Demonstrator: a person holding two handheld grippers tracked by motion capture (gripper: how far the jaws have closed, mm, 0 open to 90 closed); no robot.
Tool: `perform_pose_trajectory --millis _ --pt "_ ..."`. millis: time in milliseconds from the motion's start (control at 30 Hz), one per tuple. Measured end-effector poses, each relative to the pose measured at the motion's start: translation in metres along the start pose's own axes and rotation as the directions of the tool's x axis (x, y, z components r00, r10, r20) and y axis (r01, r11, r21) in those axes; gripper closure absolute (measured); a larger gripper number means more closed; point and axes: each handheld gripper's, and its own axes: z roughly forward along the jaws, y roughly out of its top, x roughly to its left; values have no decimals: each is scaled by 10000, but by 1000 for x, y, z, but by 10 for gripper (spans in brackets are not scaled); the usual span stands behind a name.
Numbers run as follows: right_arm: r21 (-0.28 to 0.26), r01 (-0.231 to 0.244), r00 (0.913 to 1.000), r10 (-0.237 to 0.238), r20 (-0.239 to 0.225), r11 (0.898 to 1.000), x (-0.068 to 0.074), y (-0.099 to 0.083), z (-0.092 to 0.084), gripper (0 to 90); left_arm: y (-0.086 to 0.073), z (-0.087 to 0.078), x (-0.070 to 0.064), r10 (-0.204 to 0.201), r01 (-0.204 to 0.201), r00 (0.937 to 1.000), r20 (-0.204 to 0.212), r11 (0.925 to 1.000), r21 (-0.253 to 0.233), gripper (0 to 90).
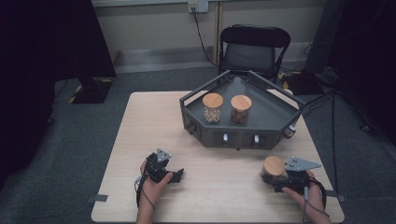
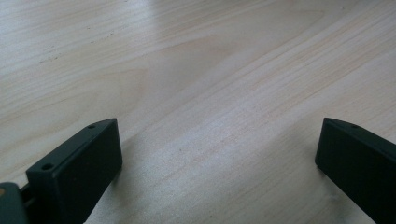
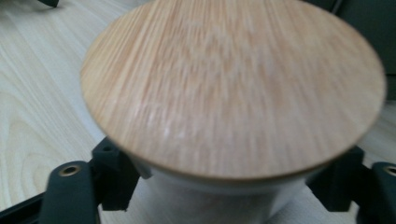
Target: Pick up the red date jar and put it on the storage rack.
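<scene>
Three wooden-lidded jars are in play, and I read my job as loading them all into the grey tray (image 1: 280, 122) at the far side of the table (image 1: 140, 130). Starting at the left, my left gripper (image 1: 176, 175) rests low on the tabletop, well to the near left of the tray; in the left gripper view its jaws stand spread wide with nothing but bare wood grain between them, so that hand is idle. Inside the tray, the pale-filled jar (image 1: 212, 108) stands upright toward the tray's left, and the dark-filled jar (image 1: 241, 109) stands just beside it on its right, the two apart. I count those as done. On the right, just in front of the tray's near right corner, the third jar (image 1: 273, 169) stands on the table with my right gripper (image 1: 280, 179) around it. The right gripper view shows the jaws pinching the glass body just under the lid (image 3: 233, 88), one jaw on each side. I judge the grasp made but the lift not begun, so what's left is carrying this jar over the tray's wall and setting it down beside the other two.
</scene>
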Motion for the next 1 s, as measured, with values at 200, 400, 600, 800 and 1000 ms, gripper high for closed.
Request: perform_pose_trajectory --millis 200,400,600,800,1000 --pt "-73 126 9998 -125 136 9999 4 -2 -1 254 0 0 0 0 0 10000 1 10000 0 2" --pt "-82 111 9998 -109 143 9999 4 -2 -1 254 0 0 0 -6 6 10000 1 10000 -7 2" --pt "-26 121 9999 -121 96 9999 4 0 -2 255 0 0 0 -3 3 10000 -1 10000 -5 2" --pt "-115 151 9999 -151 42 9998 4 0 -2 255 0 0 0 -3 3 10000 0 10000 -4 2" --pt "-200 131 9999 -130 31 9997 4 1 -4 255 0 0 0 -3 3 10000 4 10000 -7 2"
